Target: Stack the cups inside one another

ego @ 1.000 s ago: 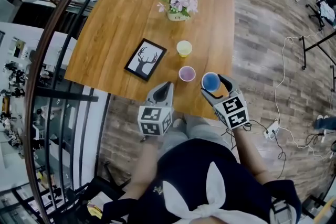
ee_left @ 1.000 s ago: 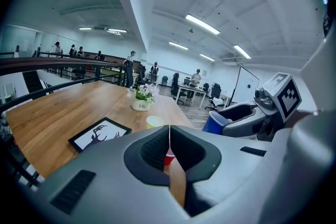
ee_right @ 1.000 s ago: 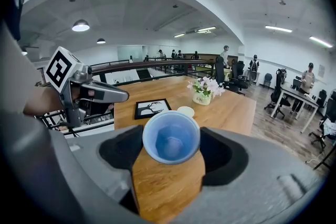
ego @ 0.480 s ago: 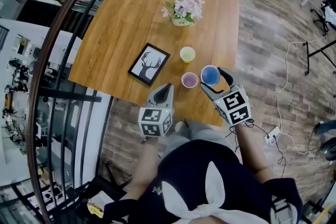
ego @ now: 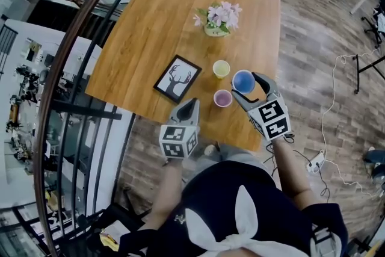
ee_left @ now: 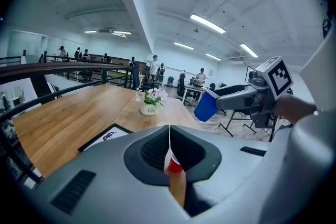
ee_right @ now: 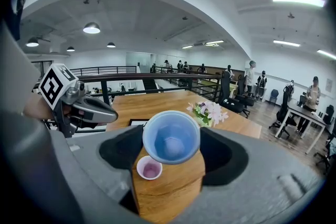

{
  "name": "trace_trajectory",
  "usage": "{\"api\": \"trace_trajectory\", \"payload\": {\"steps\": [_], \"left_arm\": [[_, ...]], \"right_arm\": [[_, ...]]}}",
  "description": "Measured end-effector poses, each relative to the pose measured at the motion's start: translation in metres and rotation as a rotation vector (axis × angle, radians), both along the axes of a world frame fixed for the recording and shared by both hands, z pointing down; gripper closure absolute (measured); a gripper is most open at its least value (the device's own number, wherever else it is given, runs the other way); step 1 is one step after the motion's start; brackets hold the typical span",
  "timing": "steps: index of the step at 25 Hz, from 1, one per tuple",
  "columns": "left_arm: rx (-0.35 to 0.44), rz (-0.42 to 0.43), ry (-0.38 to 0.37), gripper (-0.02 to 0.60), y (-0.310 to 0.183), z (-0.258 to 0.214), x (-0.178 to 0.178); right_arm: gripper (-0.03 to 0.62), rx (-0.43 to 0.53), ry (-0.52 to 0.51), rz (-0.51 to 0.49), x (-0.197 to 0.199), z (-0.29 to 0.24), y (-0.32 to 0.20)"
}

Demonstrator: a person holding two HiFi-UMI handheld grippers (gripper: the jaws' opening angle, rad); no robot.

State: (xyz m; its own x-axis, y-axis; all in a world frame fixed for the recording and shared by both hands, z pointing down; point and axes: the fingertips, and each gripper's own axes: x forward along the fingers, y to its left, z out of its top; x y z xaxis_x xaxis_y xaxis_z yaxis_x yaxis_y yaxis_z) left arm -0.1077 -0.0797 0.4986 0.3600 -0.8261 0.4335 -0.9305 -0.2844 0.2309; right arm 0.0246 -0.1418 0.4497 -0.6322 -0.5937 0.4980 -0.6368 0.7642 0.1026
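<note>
My right gripper (ego: 249,89) is shut on a blue cup (ego: 243,80), held tilted in the air over the table's near right part. In the right gripper view the blue cup (ee_right: 171,138) opens toward the camera, with a small pink cup (ee_right: 149,168) standing on the wood just below and left of it. The pink cup (ego: 223,97) and a yellow cup (ego: 221,68) stand upright side by side on the table. My left gripper (ego: 190,104) hovers at the near table edge, left of the pink cup, shut and holding nothing.
A framed deer picture (ego: 177,79) lies left of the cups. A pot of pink flowers (ego: 219,16) stands farther back on the wooden table (ego: 150,27). A black railing (ego: 72,87) runs along the table's left side. People stand in the distance in both gripper views.
My right gripper has carried the blue cup up and away from the near edge, from beside the pink cup to level with the gap between pink and yellow. The left gripper stays put.
</note>
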Motion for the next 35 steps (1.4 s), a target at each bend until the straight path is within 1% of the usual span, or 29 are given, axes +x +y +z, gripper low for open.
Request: {"api": "trace_trajectory", "payload": {"steps": [9,19,28,35], "left_arm": [[-0.018,-0.008,-0.003,0.558,-0.004,0.006,-0.002],[-0.041,-0.047,-0.002,0.558,-0.015,0.014,-0.012],[-0.071,-0.067,-0.016,0.558,-0.025,0.021,-0.019],[-0.088,-0.086,0.004,0.558,-0.031,0.024,-0.02]], "right_arm": [[0.258,0.035,-0.006,-0.042,-0.022,-0.013,-0.024],[0.258,0.047,0.012,-0.08,-0.039,-0.011,-0.059],[0.258,0.006,0.009,-0.116,-0.055,0.006,-0.08],[0.258,-0.028,0.016,-0.133,-0.06,0.024,-0.093]]}}
